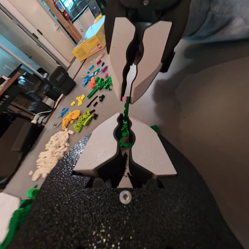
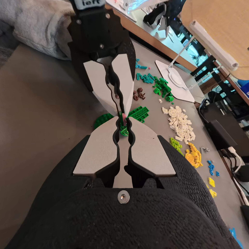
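I hold a thin green plastic brick plate (image 1: 126, 110) edge-on in the left hand-held gripper (image 1: 124, 117), jaws narrow. The right hand-held gripper (image 2: 122, 118) meets it tip-to-tip, jaws narrow on a small pink plastic piece (image 2: 124, 118) against the plate's far end, above the grey tabletop (image 2: 40, 107).

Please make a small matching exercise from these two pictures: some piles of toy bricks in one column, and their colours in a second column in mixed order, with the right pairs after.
Column one:
1. biggest brick pile
2. cardboard box
3. small pieces near the far tool
4. round studded plate

Column two:
A. brown
B. green
C. white
D. yellow

Pairs: 1-C, 2-D, 3-A, 4-B
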Tool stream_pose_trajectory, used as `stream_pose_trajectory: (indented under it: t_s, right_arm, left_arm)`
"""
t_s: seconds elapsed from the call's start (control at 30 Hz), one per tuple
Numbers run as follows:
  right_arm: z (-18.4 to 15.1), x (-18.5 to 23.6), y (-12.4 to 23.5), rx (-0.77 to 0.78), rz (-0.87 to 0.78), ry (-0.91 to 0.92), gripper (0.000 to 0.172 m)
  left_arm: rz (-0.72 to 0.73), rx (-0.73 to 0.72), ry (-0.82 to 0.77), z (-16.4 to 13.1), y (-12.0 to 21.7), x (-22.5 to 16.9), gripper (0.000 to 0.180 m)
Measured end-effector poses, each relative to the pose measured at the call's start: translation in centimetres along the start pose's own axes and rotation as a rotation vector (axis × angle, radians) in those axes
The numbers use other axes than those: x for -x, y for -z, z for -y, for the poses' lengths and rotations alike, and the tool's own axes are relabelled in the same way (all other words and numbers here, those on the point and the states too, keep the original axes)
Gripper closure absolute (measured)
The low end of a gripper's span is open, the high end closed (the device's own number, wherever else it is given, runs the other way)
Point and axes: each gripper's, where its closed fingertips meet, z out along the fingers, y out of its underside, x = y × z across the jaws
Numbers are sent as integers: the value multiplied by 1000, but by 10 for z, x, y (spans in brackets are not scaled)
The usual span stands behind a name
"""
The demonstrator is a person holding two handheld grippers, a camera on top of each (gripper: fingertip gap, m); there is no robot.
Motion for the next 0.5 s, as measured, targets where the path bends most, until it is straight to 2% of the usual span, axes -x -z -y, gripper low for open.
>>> stream_pose_trajectory:
  t_s: [0.1,0.13,0.2,0.3,0.37,0.5]
  right_arm:
    - [15,-2,8,-97,-5,4,165]
    - [21,-2,11,-137,0,-2,165]
    - [33,1,17,-216,30,-29,165]
    - [48,5,25,-317,82,-79,165]
    - [52,5,26,-344,91,-110,165]
    - [49,1,25,-335,78,-148,165]
  left_arm:
    - [-96,-127,245,16,6,0,173]
    - [-159,-159,367,21,9,-1,167]
    - [-328,-216,625,30,14,-4,148]
    - [-571,-323,909,45,26,-7,143]
    - [-594,-367,923,50,28,-6,145]
    - [-352,-337,567,46,22,-6,157]
